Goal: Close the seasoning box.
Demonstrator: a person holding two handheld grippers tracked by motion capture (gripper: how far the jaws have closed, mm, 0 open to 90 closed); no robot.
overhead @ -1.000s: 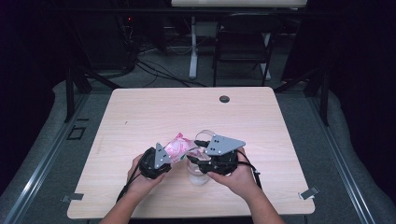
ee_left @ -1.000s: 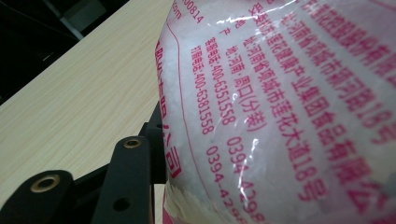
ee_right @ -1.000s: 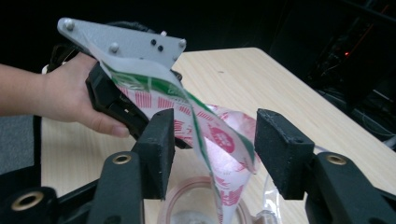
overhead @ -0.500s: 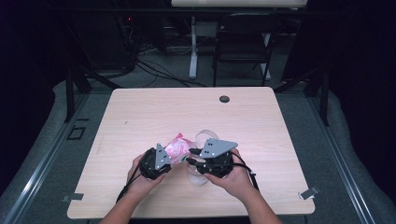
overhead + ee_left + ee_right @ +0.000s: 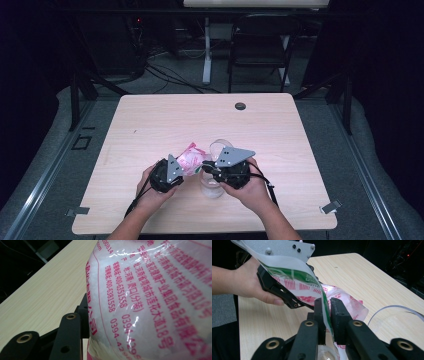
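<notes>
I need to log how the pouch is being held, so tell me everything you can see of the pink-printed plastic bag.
The plastic bag is a clear, glossy pouch printed with pink characters and phone numbers, with a green-and-white top edge, and it holds white granules. It hangs above the table, beside a clear cup. The left gripper clamps its body; the right gripper, whose jaws have just been closing, pinches the thin top strip between its pads.
</notes>
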